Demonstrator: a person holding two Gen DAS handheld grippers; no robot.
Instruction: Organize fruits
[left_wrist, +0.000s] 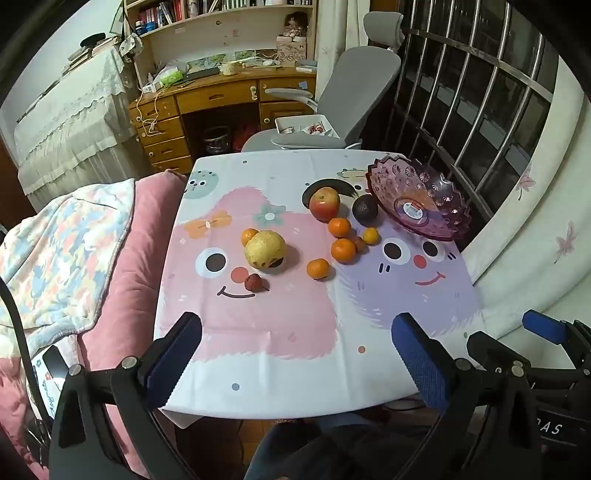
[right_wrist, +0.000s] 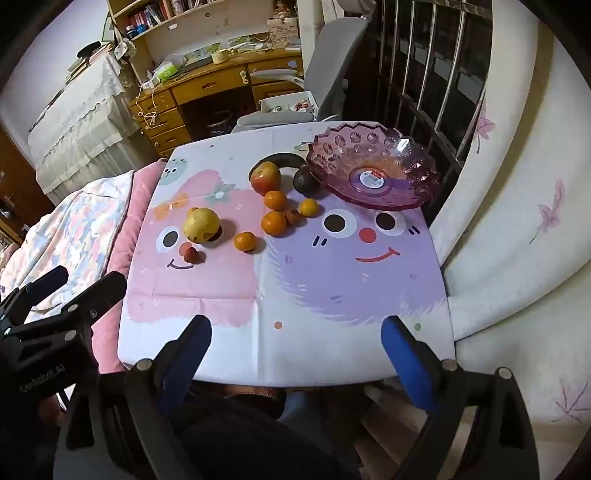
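Observation:
Fruit lies loose on a cartoon tablecloth (left_wrist: 295, 350): a red apple (left_wrist: 324, 204), a dark avocado (left_wrist: 364, 210), a yellow pear (left_wrist: 265, 248), several small oranges (left_wrist: 343, 250) and a small red fruit (left_wrist: 253, 283). An empty purple glass bowl (left_wrist: 417, 199) stands at the far right corner; it also shows in the right wrist view (right_wrist: 373, 173). My left gripper (left_wrist: 295, 328) is open and empty above the table's near edge. My right gripper (right_wrist: 295, 328) is open and empty at the near edge, to the right of the left one.
A bed with a pink quilt (left_wrist: 122, 258) adjoins the table's left side. A grey office chair (left_wrist: 332, 110) and a wooden desk (left_wrist: 207, 96) stand behind the table. A barred window (left_wrist: 480, 92) and white curtain (left_wrist: 535, 240) are on the right.

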